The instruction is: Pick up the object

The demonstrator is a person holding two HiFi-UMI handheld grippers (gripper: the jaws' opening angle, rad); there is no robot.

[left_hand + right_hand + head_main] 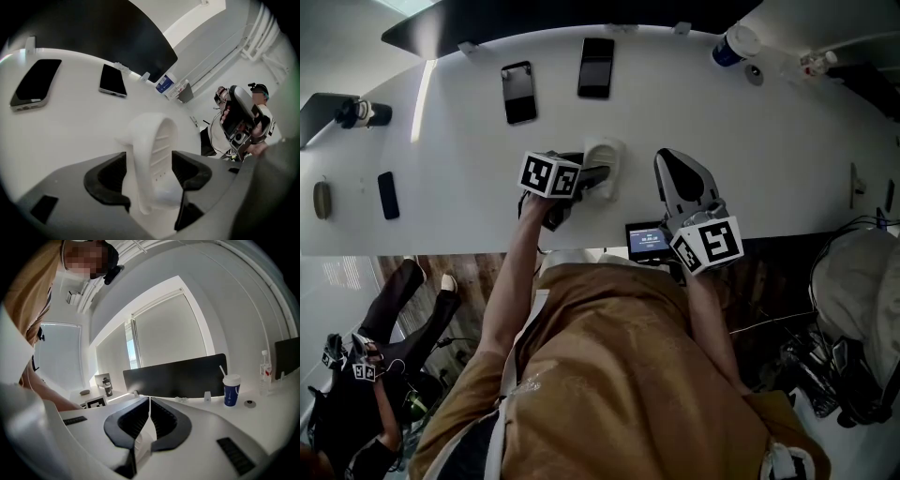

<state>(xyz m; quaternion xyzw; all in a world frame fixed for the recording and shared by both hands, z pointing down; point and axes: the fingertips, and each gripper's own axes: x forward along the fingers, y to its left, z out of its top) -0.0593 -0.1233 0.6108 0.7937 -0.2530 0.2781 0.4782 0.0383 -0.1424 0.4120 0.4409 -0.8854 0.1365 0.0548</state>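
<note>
White plastic curved object (603,157): lies mid-counter (750,159), at 6 o'clock from two dark phones (596,67). Left gripper (149,174): jaws clamped on the object's two sides. Right gripper (149,420): at the object's 3 o'clock, jaws pressed together, empty.

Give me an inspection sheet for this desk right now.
Surface: white table, mostly bare.
Job's things: white plastic piece, on the table.
Clutter: phone, second phone, third phone, lidded blue cup.
Grippers: left hand-held gripper closed on the white plastic piece; right hand-held gripper shut, empty.
Cables: loose wires past the table's right end.
Surroundings: another person sitting at lower left; dark screen behind the table.
</note>
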